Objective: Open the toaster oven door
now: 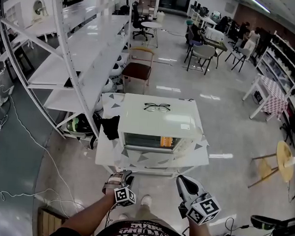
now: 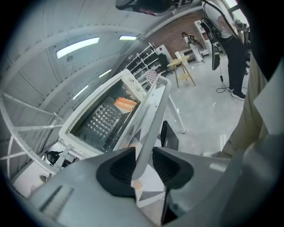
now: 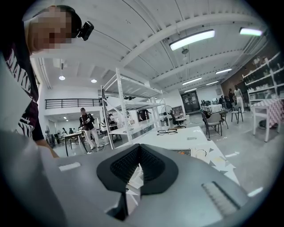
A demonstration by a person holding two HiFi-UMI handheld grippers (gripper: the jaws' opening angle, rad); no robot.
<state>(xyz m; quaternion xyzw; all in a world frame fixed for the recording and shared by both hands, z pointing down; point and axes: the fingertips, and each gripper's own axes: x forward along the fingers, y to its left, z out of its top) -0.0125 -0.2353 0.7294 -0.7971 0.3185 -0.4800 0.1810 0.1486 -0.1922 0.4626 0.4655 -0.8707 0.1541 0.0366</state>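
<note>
Pinching the white door handle (image 2: 153, 115) between its jaws, the left gripper (image 2: 144, 165) sits at the front left of the patterned table (image 1: 105, 156). The toaster oven (image 1: 157, 119) stands on that table straight ahead, with glasses (image 1: 157, 107) lying on its top and a rack (image 2: 100, 120) and orange food (image 2: 125, 104) showing inside. The right gripper (image 3: 140, 159) hovers before the table's right side, jaws pressed together with nothing between them.

I see a white toaster oven (image 1: 159, 122) with a white door handle (image 2: 155, 113) and something orange (image 2: 125, 104) inside, black-framed glasses (image 1: 157, 107), a white table (image 1: 105, 155) patterned with grey triangles, and black pads (image 2: 117, 170) on my left gripper (image 2: 143, 156).
</note>
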